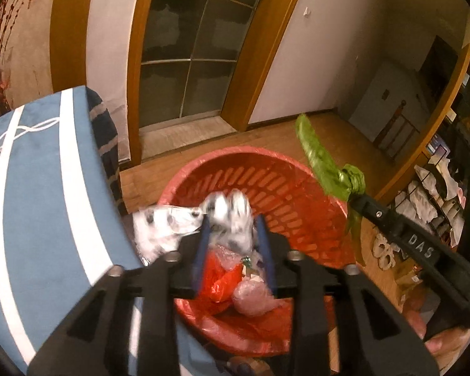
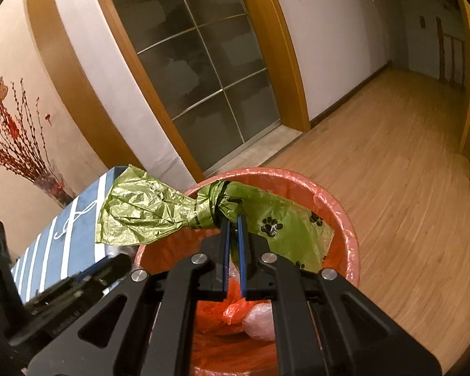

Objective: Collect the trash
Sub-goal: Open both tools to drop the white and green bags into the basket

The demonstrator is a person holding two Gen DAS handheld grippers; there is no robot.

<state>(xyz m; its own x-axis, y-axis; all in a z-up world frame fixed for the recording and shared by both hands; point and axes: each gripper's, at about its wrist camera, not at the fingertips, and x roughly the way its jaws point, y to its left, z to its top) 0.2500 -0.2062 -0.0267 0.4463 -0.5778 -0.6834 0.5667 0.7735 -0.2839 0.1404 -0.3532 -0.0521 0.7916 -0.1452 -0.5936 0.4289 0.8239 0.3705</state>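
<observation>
Hovering over the round red slotted bin (image 1: pixel 266 172), the left tool (image 1: pixel 233 219) has its jaws parted around blurred, crumpled white-and-black wrapping (image 1: pixel 178 219), while the right tool (image 2: pixel 232 219) pinches the knot of a crinkly green paw-print bag (image 2: pixel 147 206) stretched left-right across the rim.

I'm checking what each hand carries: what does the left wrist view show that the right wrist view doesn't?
Only the left view: the left gripper with blurred white spotted trash between its fingers. Only the right view: paw prints on the green bag. Both: the right gripper pinching that bag over the red basket.
</observation>
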